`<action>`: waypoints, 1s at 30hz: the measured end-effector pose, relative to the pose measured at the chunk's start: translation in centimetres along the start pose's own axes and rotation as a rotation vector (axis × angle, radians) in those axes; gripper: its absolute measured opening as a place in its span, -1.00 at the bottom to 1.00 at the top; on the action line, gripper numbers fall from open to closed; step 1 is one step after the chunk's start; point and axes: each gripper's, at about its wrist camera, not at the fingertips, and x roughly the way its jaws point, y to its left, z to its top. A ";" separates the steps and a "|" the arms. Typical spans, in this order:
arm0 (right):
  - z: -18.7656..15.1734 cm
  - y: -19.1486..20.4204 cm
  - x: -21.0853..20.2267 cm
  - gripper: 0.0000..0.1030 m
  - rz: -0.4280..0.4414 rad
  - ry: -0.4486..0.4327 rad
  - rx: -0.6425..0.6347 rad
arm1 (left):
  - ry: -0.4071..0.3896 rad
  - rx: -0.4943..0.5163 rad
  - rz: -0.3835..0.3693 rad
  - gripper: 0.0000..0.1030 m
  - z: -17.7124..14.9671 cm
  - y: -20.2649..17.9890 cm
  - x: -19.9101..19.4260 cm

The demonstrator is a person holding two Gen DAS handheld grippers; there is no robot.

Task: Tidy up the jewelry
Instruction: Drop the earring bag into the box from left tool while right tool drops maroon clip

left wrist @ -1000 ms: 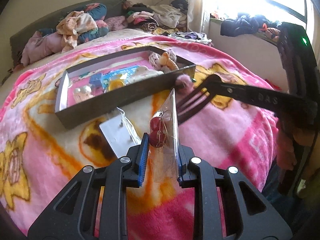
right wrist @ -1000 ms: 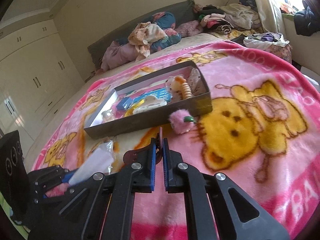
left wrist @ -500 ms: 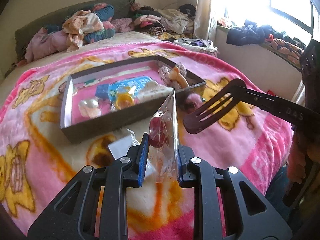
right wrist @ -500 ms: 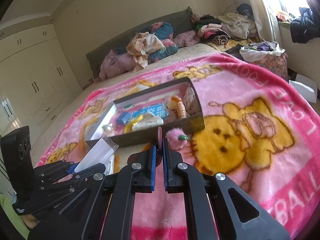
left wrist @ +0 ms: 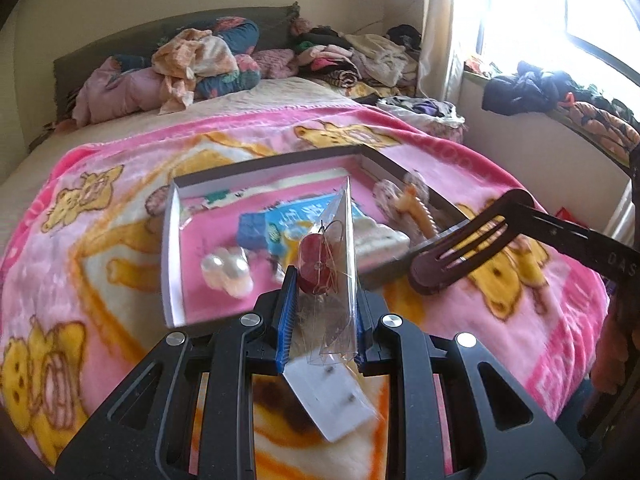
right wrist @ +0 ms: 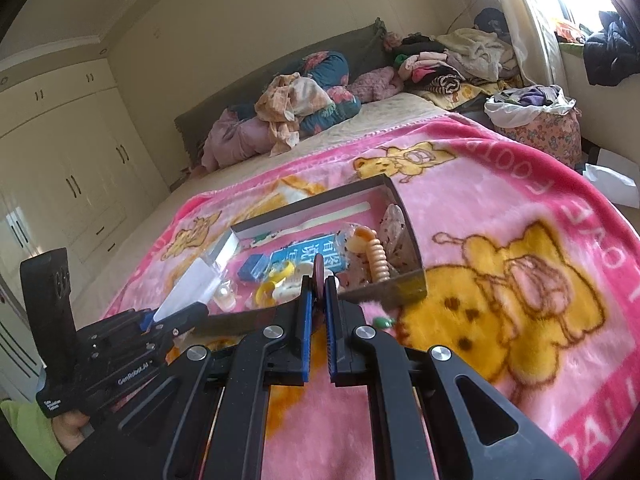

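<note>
My left gripper (left wrist: 325, 284) is shut on a clear packet (left wrist: 340, 240) with red bead earrings (left wrist: 314, 268) inside; the packet stands upright above the near wall of the grey box (left wrist: 170, 248). My right gripper (right wrist: 318, 280) is shut on a dark maroon slotted hair comb (left wrist: 460, 256), which reaches in from the right over the box's near right corner. In the right wrist view only the comb's thin edge (right wrist: 319, 270) shows between the pads. The left gripper (right wrist: 160, 318) sits low at the left there, its packet (right wrist: 192, 286) looking whitish.
The box on the pink bear blanket (left wrist: 520, 320) holds pearls (left wrist: 226, 272), a blue packet (left wrist: 280, 220), a yellow ring (right wrist: 280, 272) and an orange spiral tie (right wrist: 378, 258). A white card packet (left wrist: 332, 400) lies below the left gripper. A pink fluffy piece (right wrist: 380, 320) lies by the box. Clothes are piled behind.
Both grippers have risen and moved toward the box. The earring packet now hangs over the box's near wall, and the comb has come over its right corner. Both grips are unchanged.
</note>
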 end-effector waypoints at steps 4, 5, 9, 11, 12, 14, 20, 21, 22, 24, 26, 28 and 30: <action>0.8 -0.1 1.1 -0.88 -0.007 -0.005 0.008 | -0.002 -0.003 0.023 -0.69 0.6 0.8 0.8; 1.1 -0.1 1.4 -0.88 -0.011 -0.005 0.012 | -0.003 -0.004 0.028 -0.69 0.7 1.0 1.0; 1.8 -0.5 2.4 -0.88 -0.020 -0.010 0.024 | -0.004 -0.020 0.055 -0.69 1.4 2.2 1.9; 2.1 -0.7 3.1 -0.88 -0.026 -0.007 0.035 | -0.004 -0.029 0.071 -0.69 1.8 2.9 2.5; 2.2 -0.8 3.4 -0.88 -0.029 -0.006 0.039 | -0.003 -0.034 0.078 -0.69 2.0 3.3 2.8; 2.4 -1.0 4.1 -0.88 -0.035 -0.003 0.045 | -0.001 -0.040 0.090 -0.69 2.2 3.8 3.2; 2.6 -1.7 5.9 -0.88 -0.062 0.000 0.074 | 0.005 -0.054 0.128 -0.69 2.8 5.2 4.6; 2.7 -1.7 6.2 -0.88 -0.063 -0.003 0.077 | 0.006 -0.057 0.132 -0.69 2.8 5.4 4.8; 2.8 -1.7 6.4 -0.88 -0.068 -0.005 0.076 | 0.008 -0.060 0.139 -0.69 2.9 5.6 5.1; 3.0 -1.8 6.8 -0.88 -0.079 -0.011 0.076 | 0.011 -0.068 0.147 -0.69 3.1 6.1 5.5; 3.1 -1.8 7.0 -0.88 -0.086 -0.018 0.076 | 0.013 -0.077 0.156 -0.69 3.2 6.6 5.9; 3.4 -1.9 7.2 -0.88 -0.092 -0.024 0.079 | 0.014 -0.083 0.163 -0.69 3.3 6.9 6.1; 3.6 -2.0 7.4 -0.88 -0.096 -0.028 0.083 | 0.019 -0.086 0.170 -0.69 3.4 7.2 6.6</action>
